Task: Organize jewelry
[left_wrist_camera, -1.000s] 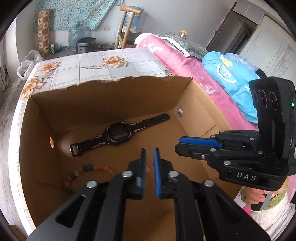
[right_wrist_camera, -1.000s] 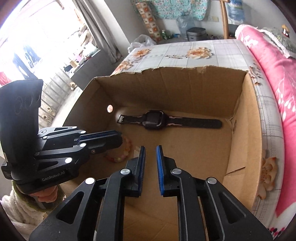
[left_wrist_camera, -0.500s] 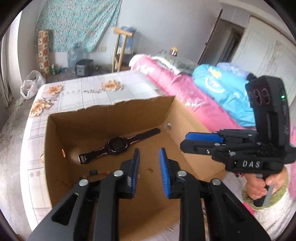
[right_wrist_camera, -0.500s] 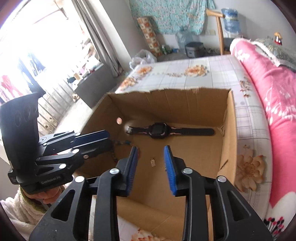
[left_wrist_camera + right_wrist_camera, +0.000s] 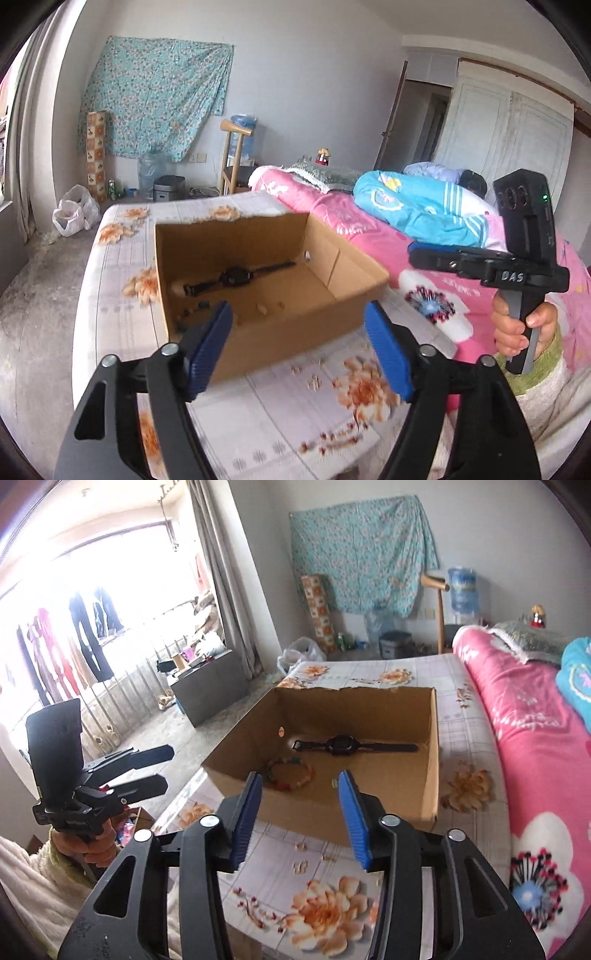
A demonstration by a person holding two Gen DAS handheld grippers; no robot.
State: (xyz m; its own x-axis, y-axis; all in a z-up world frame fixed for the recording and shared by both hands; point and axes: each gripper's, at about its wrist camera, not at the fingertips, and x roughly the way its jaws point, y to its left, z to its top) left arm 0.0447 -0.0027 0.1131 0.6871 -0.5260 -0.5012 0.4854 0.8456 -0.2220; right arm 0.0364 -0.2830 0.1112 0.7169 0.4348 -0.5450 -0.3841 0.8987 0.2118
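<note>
The watch (image 5: 341, 744) lies flat at the far side of the box (image 5: 388, 790), strap running left-right across both views, with the bracelet (image 5: 290, 773) just nearer, toward the left wall. Both tongs hang outside the near wall, empty — left gripper (image 5: 297, 345) wide, right gripper (image 5: 301, 814) half-spread, jaws just opened. The left looks closer to the bracelet — a judgement.

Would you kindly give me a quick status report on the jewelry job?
Both grippers, left and right, open, empty, jaws just opening. Watch and bead bracelet lie in cardboard box. Nothing in the way.
</note>
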